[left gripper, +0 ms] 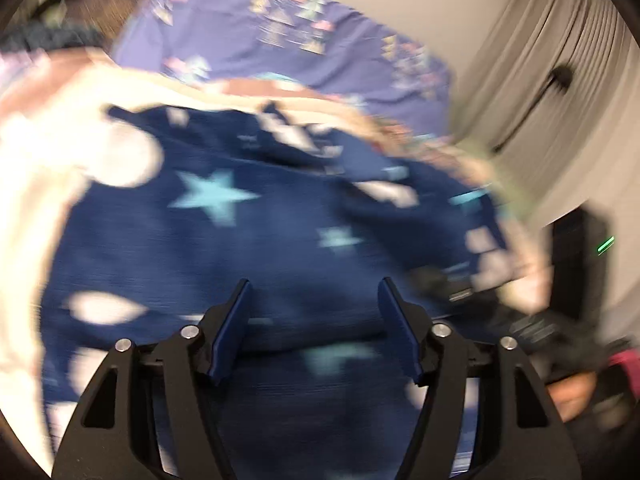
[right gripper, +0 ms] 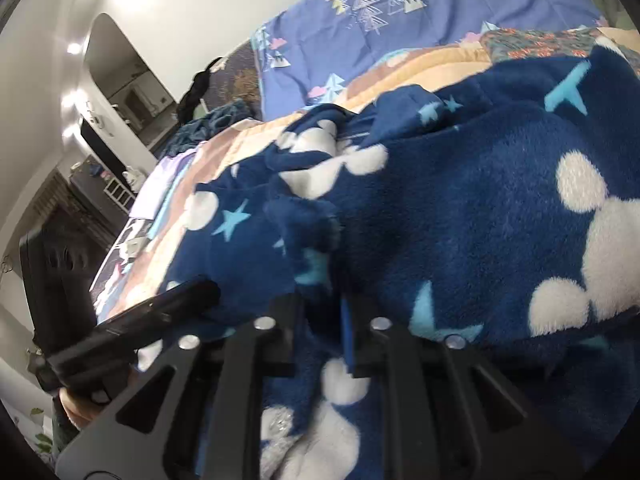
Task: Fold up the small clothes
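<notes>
A navy fleece garment (right gripper: 440, 208), dotted with white mouse heads and pale blue stars, lies bunched across the bed's patterned cover (right gripper: 400, 72), short of the purple pillow (right gripper: 400, 20) at its head. The left gripper (left gripper: 316, 320) hovers over it, jaws spread and empty; the right gripper (right gripper: 320, 320) pinches a fleece fold near the bed's near edge

Fleece garment (right gripper: 460, 216): lies on the quilt (right gripper: 420, 68)
Quilt: on the bed
Pillow (right gripper: 420, 12): behind the garment
Curtain (left gripper: 560, 60): right of the bed

My navy fleece garment (right gripper: 460, 216), with white mouse heads and pale blue stars, lies rumpled on the bed.
</notes>
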A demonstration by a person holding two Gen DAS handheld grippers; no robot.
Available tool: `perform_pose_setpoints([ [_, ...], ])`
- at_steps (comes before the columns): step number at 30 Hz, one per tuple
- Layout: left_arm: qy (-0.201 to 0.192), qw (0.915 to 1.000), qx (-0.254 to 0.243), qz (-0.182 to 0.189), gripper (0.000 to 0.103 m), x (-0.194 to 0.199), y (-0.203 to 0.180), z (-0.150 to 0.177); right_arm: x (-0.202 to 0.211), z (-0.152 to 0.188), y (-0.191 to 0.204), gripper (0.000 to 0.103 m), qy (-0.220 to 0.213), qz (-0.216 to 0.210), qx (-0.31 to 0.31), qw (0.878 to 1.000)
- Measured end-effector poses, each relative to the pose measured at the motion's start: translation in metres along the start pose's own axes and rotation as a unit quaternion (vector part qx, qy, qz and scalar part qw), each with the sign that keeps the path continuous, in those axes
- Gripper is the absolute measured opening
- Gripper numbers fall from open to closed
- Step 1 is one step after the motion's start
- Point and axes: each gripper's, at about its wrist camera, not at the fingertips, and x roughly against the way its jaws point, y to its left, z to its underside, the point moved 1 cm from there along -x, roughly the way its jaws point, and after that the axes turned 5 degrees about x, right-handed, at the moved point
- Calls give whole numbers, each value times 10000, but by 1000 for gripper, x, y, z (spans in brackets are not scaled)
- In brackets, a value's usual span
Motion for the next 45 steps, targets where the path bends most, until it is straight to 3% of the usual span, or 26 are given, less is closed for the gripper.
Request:
perform_pose_setpoints([
  [1,89,9998,66,154,85,-3,-5,-1,-2,4,3,23,-14,-24,36,10000],
  [4,380,9969,170,670,92,-19,-25,-7,5,15,-1,24,-42,-10,279,9996],
  [9,762,9942,464,607,94,-60,-40,-9,26,28,-11,24,-78,-138,332,9993],
  [11,758,9944,510,539,68,-71,-44,-10,34,33,-19,25,-109,-199,216,9995],
  [12,787,9951,379,460,34,-74,-49,-11,36,33,-25,26,-149,-159,138,9997],
  [13,829,9954,251,411,10,-77,-53,-13,40,34,-32,29,-207,-98,31,9997],
  [16,548,9977,-133,388,10,-59,-68,-29,53,37,-61,32,-416,228,-606,9970],
  [19,-82,9971,-711,277,11,-14,-92,-55,54,42,-82,25,-281,391,-1048,9933],
  [22,-580,9926,-1060,122,11,29,-99,-73,51,43,-81,26,-253,473,-996,9936],
  [26,-1062,9824,-1427,-572,13,71,-74,-78,50,44,-77,31,-234,543,-846,9947],
  [29,-982,9830,-1174,-1011,16,70,-29,-72,47,43,-78,32,-219,542,-840,9948],
  [32,-523,9820,-710,-1671,22,38,34,-60,42,42,-73,35,-198,562,-787,9951],
  [35,-218,9739,-488,-2207,42,18,70,-48,41,42,-69,37,-190,584,-722,9955],
  [36,-271,9729,-419,-2260,48,20,75,-43,40,41,-68,37,-187,585,-710,9956],
  [40,-796,9709,-504,-2202,48,47,61,-48,37,41,-65,39,-171,586,-682,9958],
  [43,-1061,9763,-614,-1784,48,63,35,-49,37,41,-64,39,-161,637,-639,9958],
  [45,-963,9811,-773,-1489,48,56,18,-46,38,41,-59,34,-96,853,-597,9945],
])
